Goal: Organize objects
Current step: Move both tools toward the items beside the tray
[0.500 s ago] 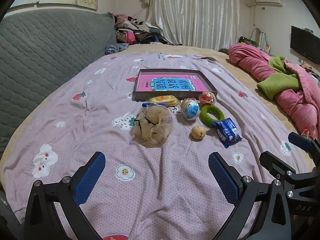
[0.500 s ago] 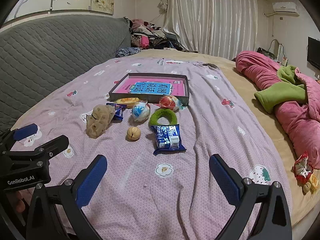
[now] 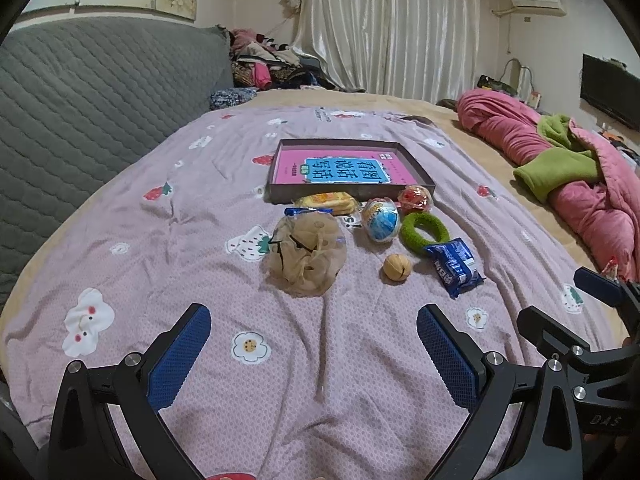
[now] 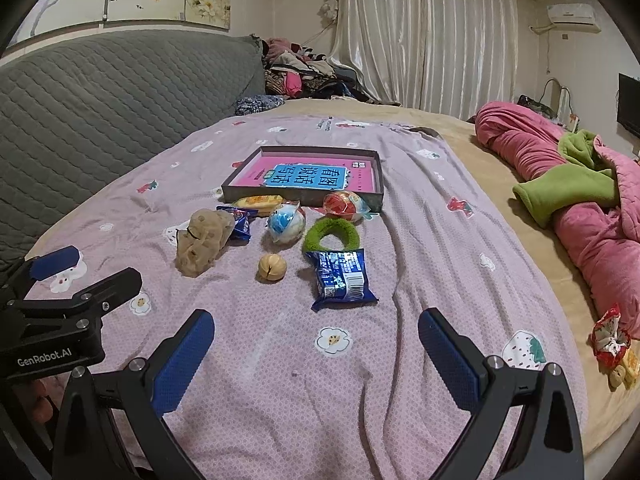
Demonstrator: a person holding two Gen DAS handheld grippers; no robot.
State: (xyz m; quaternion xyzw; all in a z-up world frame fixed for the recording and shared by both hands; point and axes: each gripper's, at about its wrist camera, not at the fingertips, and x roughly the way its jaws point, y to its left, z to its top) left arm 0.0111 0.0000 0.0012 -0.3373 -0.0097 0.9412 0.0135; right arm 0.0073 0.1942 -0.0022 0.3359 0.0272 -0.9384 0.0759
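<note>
eight loose items lay clustered at frame centre on the purple bedsheet (image 3: 160, 264), just in front of the shallow tray (image 3: 344, 194), likely staged for sorting into it. the blue snack packet (image 4: 340, 278) sat nearest. left gripper (image 3: 314, 354) and right gripper (image 4: 316, 356) were both spread wide and empty, low in frame, well short of the items

The bedsheet (image 3: 168, 264) is matt, wrinkled cotton-like cloth. The blue snack packet (image 4: 341, 278) is glossy plastic film, the green ring (image 4: 330, 233) fuzzy. The quilted grey cover (image 3: 100, 100) looks soft and matt.
</note>
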